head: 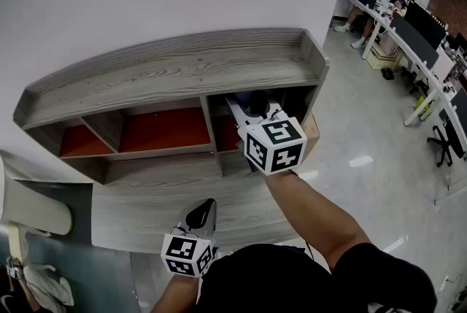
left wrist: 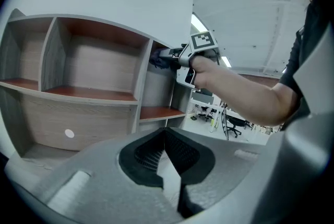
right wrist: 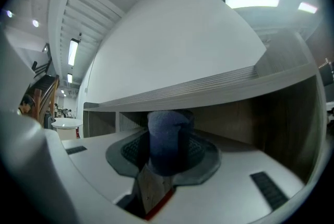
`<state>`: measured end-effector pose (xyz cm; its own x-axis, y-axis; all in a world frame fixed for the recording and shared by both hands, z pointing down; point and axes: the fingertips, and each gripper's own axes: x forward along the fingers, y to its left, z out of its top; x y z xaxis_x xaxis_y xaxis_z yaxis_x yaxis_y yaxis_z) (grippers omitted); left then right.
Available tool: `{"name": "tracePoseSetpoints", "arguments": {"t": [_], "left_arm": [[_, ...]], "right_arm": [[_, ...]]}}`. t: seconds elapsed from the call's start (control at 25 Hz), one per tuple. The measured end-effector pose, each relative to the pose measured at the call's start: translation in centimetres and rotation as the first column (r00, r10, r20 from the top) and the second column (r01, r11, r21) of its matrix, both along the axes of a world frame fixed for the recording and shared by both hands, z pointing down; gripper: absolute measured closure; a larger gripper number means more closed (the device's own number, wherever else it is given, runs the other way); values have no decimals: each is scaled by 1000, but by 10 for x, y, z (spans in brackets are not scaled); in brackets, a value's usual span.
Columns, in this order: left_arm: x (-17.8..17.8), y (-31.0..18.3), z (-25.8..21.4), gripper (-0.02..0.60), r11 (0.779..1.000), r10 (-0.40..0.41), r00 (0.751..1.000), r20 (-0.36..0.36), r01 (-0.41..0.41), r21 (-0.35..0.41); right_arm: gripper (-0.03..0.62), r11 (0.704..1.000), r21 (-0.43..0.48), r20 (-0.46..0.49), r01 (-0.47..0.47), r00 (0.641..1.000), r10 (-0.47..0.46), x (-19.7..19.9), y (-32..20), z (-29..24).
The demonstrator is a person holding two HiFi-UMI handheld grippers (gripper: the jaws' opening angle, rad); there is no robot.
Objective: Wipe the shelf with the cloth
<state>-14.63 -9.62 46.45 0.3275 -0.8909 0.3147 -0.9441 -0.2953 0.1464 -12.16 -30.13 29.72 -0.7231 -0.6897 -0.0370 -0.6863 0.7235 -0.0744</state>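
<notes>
Nearest me, the left tool [head: 207, 206] hung with its jaws pressed together on nothing. Farther in, the right tool [head: 249, 109] pinched a dark blue cloth [right wrist: 168, 137], half hidden inside the grey shelf's [head: 168, 71] right compartment.

Black short sleeve [head: 379, 264], checkered marker cube [head: 274, 146]

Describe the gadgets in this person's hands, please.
Left gripper and right gripper have pale grey bodies with dark ribbed pads. Each carries a white cube printed with black square markers. The person wears a black short-sleeved top.
</notes>
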Motion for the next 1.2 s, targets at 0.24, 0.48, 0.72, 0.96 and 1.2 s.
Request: {"name": "tracePoseSetpoints", "arguments": {"t": [0.24,0.48,0.72,0.96,1.2], "left_arm": [[-11,3,1,571,1000,-20,1000,-3,20,0],[-17,1,1,572,1000,-22,1000,-7,22,3],[-17,-2,2,571,1000,-10,1000,-12,10,2],[-17,-4,2,572,1000,3,1000,-15,-3,4],[-18,-4,2,572,1000,14,1000,-13,-14,1]], "right_arm": [[464,998,57,-69,12,998,-8,-22,6,-2],[464,994,105,-116,2,993,10,-32,9,-4],[465,991,132,-142,0,990,19,-35,10,-4],[467,990,140,-145,1,989,19,-36,10,-4],[465,994,106,-117,19,993,-7,-35,9,-2]]}}
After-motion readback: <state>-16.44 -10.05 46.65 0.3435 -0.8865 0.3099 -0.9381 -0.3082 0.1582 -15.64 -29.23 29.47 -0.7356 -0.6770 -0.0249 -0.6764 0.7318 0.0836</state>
